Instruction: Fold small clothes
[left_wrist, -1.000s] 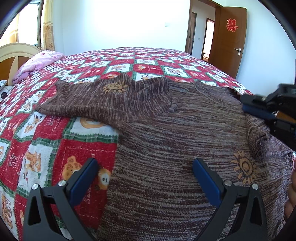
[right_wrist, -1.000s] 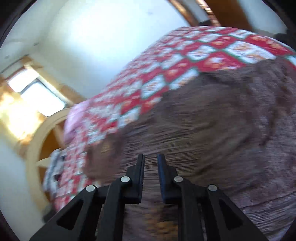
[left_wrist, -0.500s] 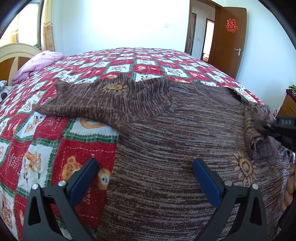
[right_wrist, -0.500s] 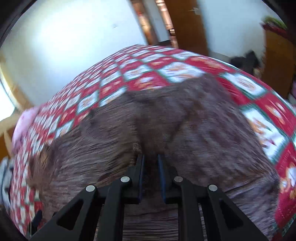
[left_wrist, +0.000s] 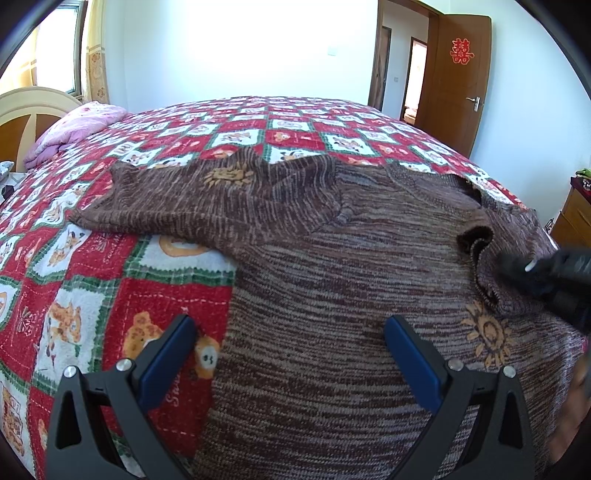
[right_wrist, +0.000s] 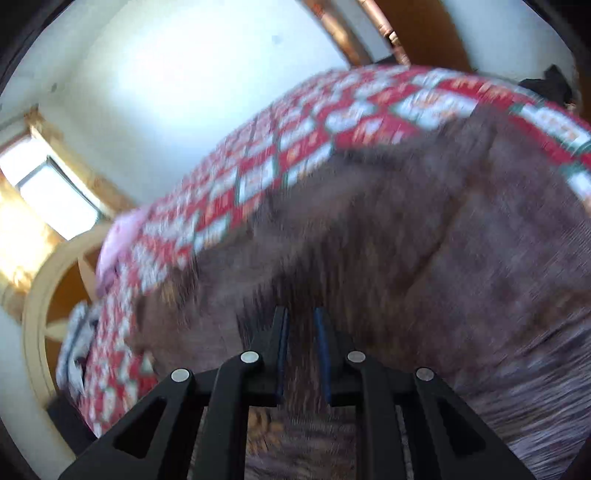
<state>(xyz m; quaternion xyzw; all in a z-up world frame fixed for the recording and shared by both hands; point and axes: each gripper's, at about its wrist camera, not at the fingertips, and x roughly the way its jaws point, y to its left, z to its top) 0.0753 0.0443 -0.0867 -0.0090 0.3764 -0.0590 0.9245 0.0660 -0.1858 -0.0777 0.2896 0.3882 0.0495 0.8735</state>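
Observation:
A brown knitted sweater (left_wrist: 332, 280) with orange flower patches lies flat on the bed, one sleeve (left_wrist: 192, 199) spread out to the left. My left gripper (left_wrist: 290, 354) is open and empty, low over the sweater's near hem. My right gripper (right_wrist: 300, 328) is shut on a fold of the sweater's right sleeve (left_wrist: 484, 266); it shows in the left wrist view (left_wrist: 554, 273) at the right edge, with the sleeve bunched over the body. The right wrist view is motion-blurred and shows the sweater (right_wrist: 424, 258) filling its lower half.
The bed carries a red, white and green checked quilt (left_wrist: 110, 280). A pink pillow (left_wrist: 74, 129) and a cream headboard (left_wrist: 26, 107) are at the far left. A brown door (left_wrist: 458, 81) and a wooden cabinet (left_wrist: 576, 218) stand to the right.
My right gripper has swung the held sleeve about and now holds it lower, over the sweater's right side. The left gripper has not moved.

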